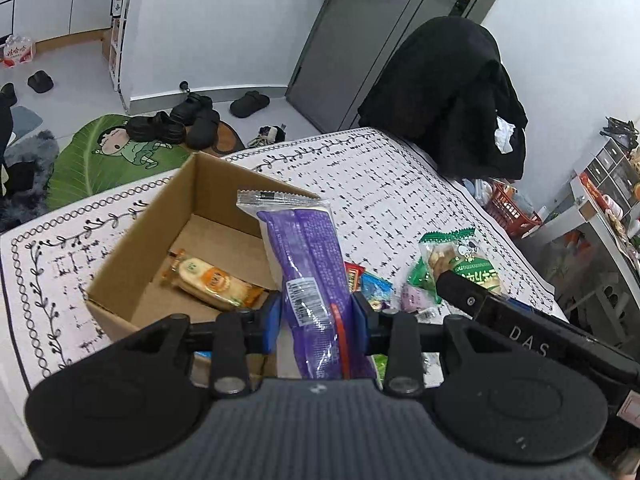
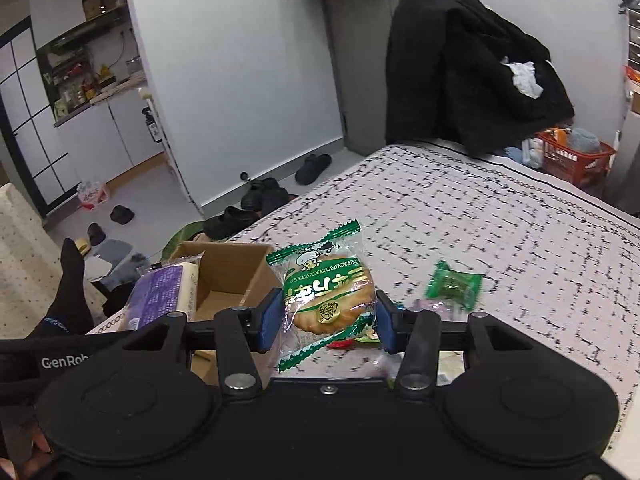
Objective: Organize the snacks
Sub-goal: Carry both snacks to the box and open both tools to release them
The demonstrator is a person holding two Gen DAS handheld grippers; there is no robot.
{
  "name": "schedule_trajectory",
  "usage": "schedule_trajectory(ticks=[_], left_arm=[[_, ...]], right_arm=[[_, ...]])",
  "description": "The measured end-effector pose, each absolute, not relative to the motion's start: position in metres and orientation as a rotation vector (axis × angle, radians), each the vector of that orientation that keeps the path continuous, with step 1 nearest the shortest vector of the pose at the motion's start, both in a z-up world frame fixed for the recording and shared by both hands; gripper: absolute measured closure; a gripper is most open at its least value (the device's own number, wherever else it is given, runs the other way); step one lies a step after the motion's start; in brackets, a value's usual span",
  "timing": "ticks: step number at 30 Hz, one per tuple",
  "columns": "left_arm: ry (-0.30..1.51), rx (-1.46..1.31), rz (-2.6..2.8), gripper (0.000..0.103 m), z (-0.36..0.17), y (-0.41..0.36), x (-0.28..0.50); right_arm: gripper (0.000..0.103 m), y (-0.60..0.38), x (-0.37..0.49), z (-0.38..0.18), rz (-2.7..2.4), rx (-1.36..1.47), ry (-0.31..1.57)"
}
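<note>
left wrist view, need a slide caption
Left tongs grip a purple snack pack beside a cardboard box holding one orange-wrapped snack.

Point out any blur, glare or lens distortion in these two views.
Left wrist view: sharp overall, glare streaks on the purple packet, door edges bowed by the fisheye. Right wrist view: green candy smeared by motion blur, biscuit packet crisp with small highlights, corners vignetted black.
</note>
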State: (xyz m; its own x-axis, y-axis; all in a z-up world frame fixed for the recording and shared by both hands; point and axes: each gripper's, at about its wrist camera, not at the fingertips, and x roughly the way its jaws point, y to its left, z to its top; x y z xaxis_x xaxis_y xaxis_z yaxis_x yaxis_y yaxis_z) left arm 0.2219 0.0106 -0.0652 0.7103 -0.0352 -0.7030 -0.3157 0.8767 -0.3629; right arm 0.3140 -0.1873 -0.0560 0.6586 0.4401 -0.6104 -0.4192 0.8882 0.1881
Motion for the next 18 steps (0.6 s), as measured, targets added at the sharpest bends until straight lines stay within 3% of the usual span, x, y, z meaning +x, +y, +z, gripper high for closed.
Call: schedule_trajectory(ticks=[18], left_arm=[[0.804,-0.522,0.189,0.067,-0.087,0.059,0.233]], right_arm=[[0.056,-0.141,0.314,-0.051,0.519,-0.01,0.702]])
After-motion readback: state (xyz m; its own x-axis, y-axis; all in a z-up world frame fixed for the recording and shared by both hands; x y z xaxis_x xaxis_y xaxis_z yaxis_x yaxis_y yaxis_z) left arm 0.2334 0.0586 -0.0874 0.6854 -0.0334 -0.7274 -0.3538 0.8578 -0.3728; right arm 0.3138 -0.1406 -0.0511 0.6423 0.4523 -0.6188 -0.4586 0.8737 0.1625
